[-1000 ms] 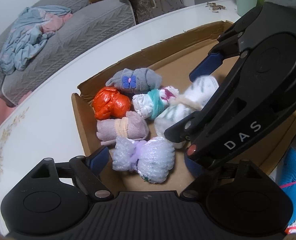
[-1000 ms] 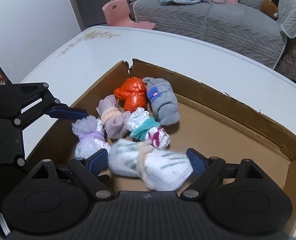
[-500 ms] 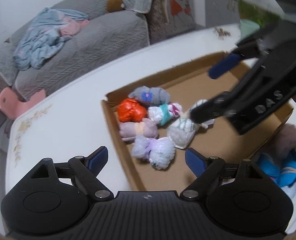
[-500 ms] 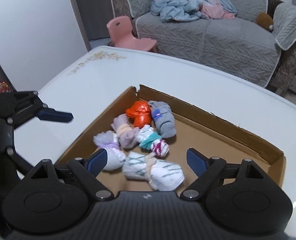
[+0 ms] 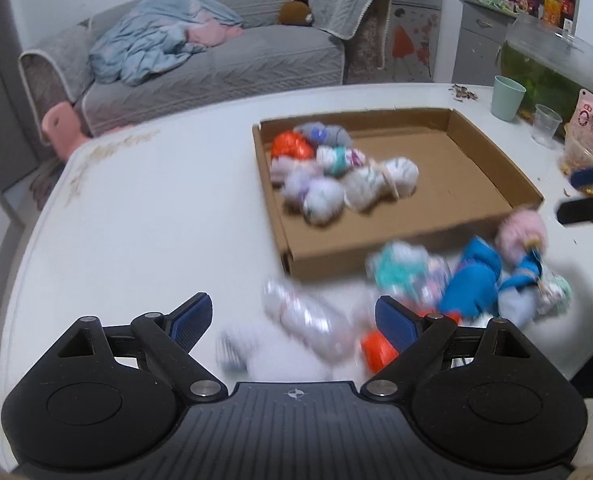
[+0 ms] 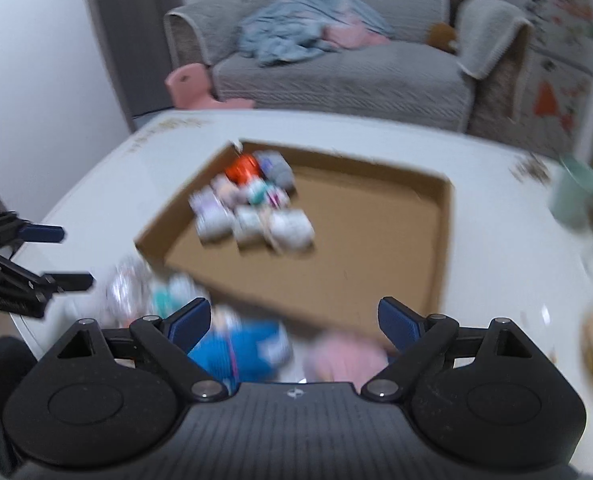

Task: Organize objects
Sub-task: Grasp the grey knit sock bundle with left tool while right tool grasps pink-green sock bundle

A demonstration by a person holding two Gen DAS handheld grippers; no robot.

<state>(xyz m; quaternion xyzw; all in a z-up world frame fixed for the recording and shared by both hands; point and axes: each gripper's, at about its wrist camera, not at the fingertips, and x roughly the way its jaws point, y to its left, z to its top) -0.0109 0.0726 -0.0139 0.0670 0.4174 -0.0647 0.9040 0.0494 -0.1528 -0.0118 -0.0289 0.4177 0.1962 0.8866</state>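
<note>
A shallow cardboard box (image 5: 476, 168) lies on the white table (image 5: 156, 220). Several rolled sock bundles are grouped in its far left corner, among them an orange one (image 5: 290, 146) and a white striped one (image 5: 380, 184). A loose pile lies outside the box's near wall, including a blue bundle (image 5: 476, 280) and a pink one (image 5: 522, 230). My left gripper (image 5: 292, 320) hovers over the pile, jaws opening, gripping nothing. My right gripper (image 6: 294, 318) is above the blue bundle (image 6: 244, 344), jaws also opening, holding nothing. Each gripper shows at the edge of the other's view.
A green cup (image 5: 507, 96), a clear plastic cup (image 5: 546, 124), a fish tank (image 5: 552, 64) and snack packets stand at the table's far right. Behind the table are a grey sofa (image 5: 216, 60) and a pink child's chair (image 5: 60, 124).
Both grippers have pulled back and up from the box. The white striped bundle that sat between the right fingers now lies in the box. The loose pile has come into view.
</note>
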